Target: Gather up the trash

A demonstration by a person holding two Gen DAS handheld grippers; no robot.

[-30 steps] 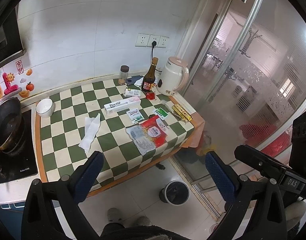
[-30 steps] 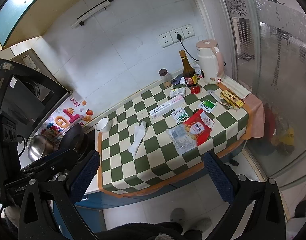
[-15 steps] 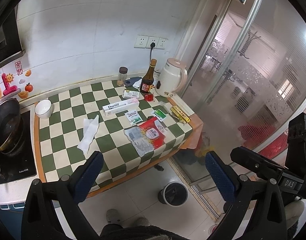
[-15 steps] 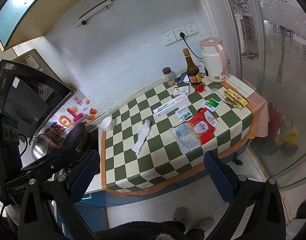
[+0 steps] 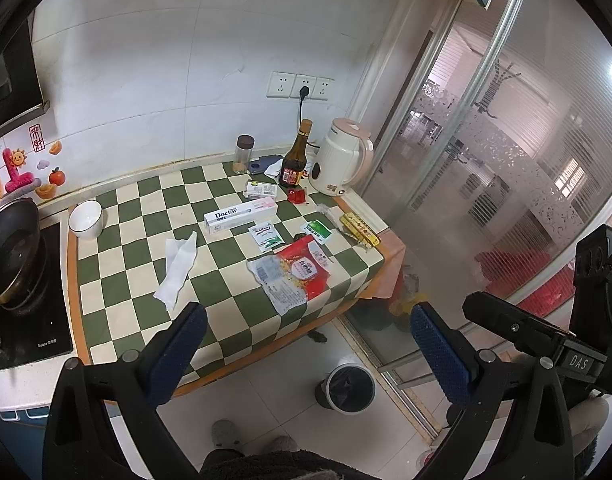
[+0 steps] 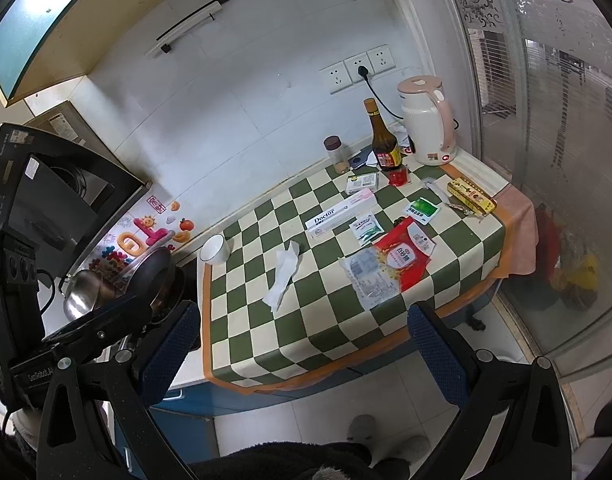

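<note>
Nothing's collected yet: both tongs, left tongs point(image 5: 306, 344) and right tongs point(image 6: 301, 344), gape wide open and empty. Wrappers like the red packet point(image 5: 306, 270) and tissue point(image 5: 177, 268) all sit on the counter point(image 5: 117, 252), bin point(image 5: 348, 388) waiting below.

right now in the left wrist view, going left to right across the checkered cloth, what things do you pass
white bowl → crumpled tissue → Doctor box → red snack bag → yellow packet

Small print on the sachets point(image 5: 266, 236) unreadable; pan point(image 5: 9, 256) cut by left edge.
</note>
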